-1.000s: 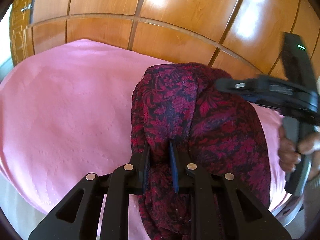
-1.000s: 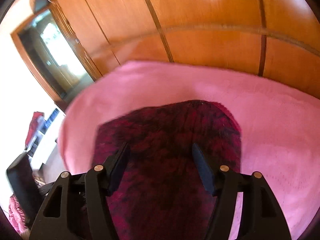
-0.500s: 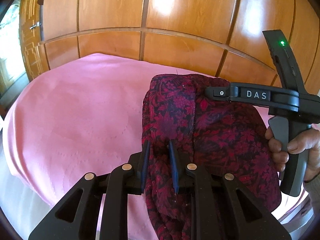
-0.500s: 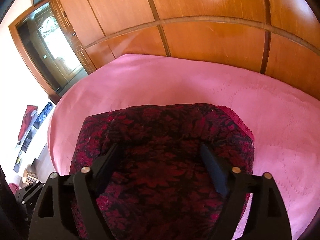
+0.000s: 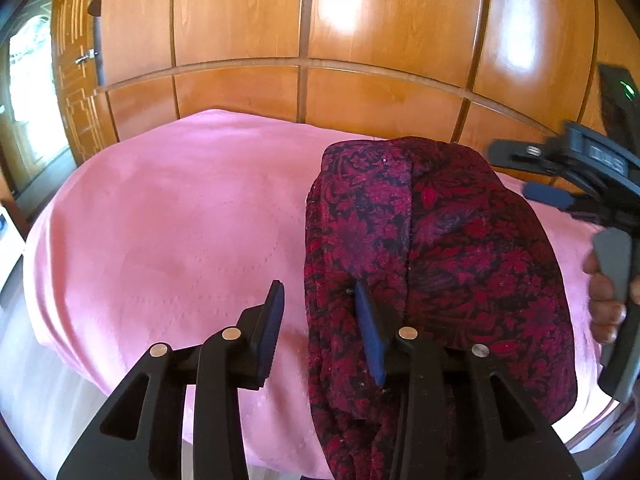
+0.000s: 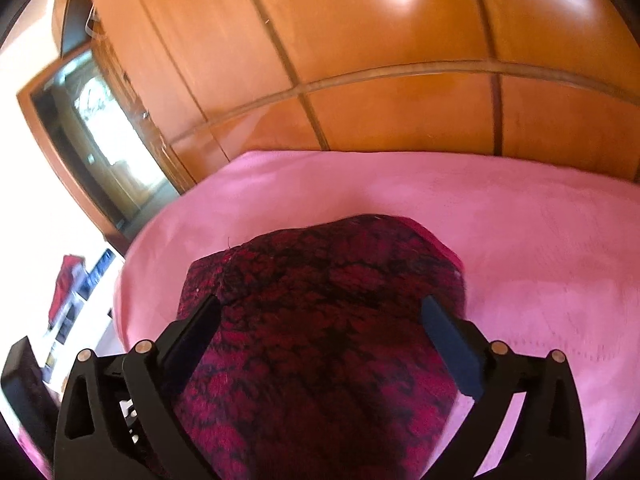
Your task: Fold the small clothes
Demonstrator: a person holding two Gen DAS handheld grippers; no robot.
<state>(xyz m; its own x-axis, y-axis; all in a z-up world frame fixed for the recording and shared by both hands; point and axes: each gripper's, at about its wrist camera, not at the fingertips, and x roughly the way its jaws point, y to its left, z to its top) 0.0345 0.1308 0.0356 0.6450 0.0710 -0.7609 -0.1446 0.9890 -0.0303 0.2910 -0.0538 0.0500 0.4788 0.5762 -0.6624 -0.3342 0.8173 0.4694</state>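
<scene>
Here one folded garment (image 5: 440,248) lies on one pink cloth (image 5: 168,216) — both tongs, left (image 5: 320,320) and right (image 6: 320,344), gape wide, gripping nothing.

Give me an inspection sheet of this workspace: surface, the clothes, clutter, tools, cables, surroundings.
Surface: pink cloth covering a raised surface, smooth, faint stitched pattern.
Job's things: one dark red floral garment, folded into a stacked bundle, near edge hanging over the front.
Clutter: nothing seen on the pink cloth.
Grippers: left tool open, one finger on the garment, the other over bare cloth; right tool open above the garment, gripping nothing.
Cables: nothing seen.
Surroundings: glossy wooden panel wall behind; framed glass door to one side; blurred red and dark items beyond the surface edge.
</scene>
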